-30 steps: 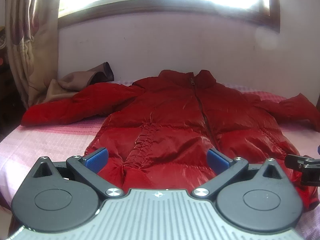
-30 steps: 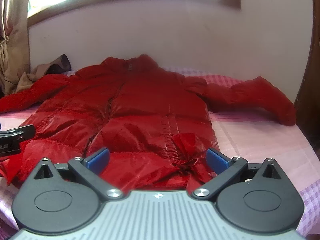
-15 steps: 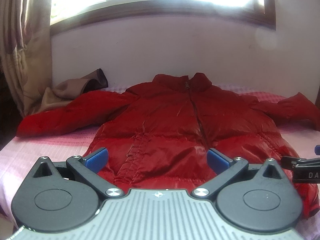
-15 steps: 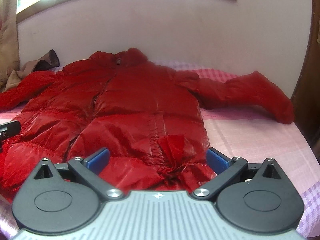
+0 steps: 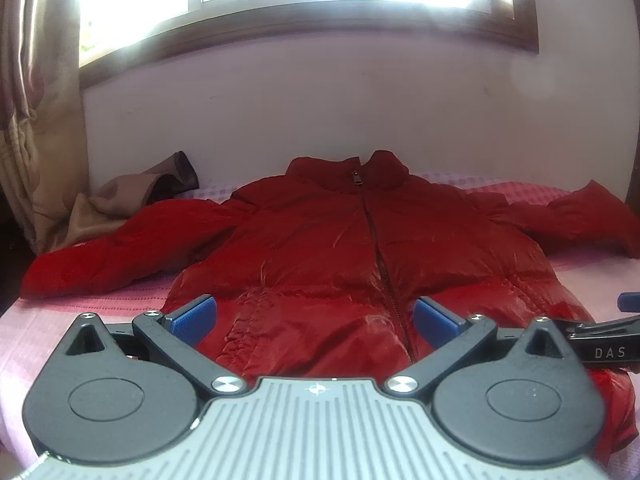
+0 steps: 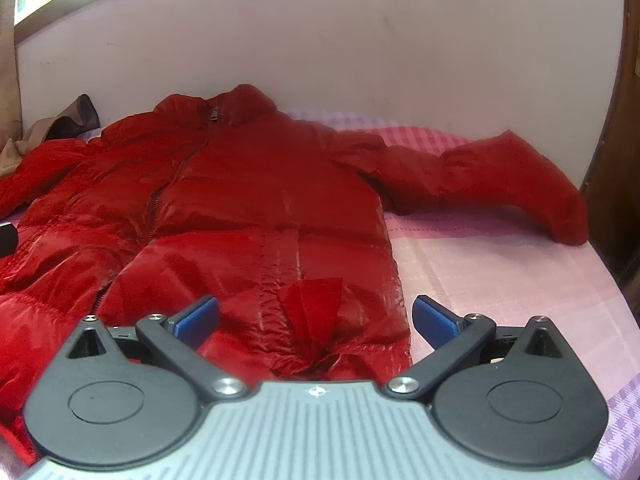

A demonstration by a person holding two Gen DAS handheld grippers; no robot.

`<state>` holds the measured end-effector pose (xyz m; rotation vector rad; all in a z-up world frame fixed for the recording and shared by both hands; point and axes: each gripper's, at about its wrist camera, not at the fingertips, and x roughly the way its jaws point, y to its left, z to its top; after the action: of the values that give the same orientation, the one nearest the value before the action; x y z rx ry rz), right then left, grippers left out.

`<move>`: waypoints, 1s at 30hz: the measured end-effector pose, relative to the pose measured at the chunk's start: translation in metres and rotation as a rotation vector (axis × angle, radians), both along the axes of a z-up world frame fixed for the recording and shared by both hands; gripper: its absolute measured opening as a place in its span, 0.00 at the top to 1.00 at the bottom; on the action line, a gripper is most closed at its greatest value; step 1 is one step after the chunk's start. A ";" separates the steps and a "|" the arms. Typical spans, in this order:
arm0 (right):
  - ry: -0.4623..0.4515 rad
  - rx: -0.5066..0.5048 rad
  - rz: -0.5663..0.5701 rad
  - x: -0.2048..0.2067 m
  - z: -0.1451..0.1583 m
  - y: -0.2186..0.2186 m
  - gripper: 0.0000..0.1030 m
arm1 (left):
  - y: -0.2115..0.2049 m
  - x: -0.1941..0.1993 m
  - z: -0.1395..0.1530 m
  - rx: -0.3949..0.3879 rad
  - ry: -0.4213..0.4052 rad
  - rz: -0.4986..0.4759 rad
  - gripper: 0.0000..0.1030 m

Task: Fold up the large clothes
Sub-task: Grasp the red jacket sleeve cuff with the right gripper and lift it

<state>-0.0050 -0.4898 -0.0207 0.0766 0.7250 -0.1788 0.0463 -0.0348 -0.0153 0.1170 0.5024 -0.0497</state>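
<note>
Red jacket (image 5: 320,248) lies lengthwise, collar far (zipped); left gripper (image 5: 314,316) and right gripper (image 6: 316,316) both released.

Both wrist cameras look low and close from the hem of the shiny red padded jacket (image 5: 320,248) (image 6: 248,200) toward the white wall (image 5: 320,100) (image 6: 320,40), sharing its zipped front; the left view sits further left.

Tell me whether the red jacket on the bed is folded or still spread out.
Spread out. The red jacket lies flat on the bed, zipped up, with both sleeves stretched out sideways.
</note>
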 end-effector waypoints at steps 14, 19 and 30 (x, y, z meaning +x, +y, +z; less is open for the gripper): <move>-0.137 0.523 -0.110 0.004 -0.032 -0.157 0.05 | -0.020 0.017 -0.002 0.009 0.022 -0.024 0.00; -0.199 0.723 -0.318 0.000 -0.060 -0.267 0.30 | -0.025 0.023 0.000 0.000 0.026 -0.035 0.00; -0.401 1.162 -0.518 0.031 -0.113 -0.381 0.30 | -0.044 0.037 -0.012 0.034 0.067 -0.046 0.00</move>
<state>0.0256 -0.8703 -0.1340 1.3788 0.3119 -0.2056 0.0835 -0.0785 -0.0275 0.1605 0.5679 -0.0905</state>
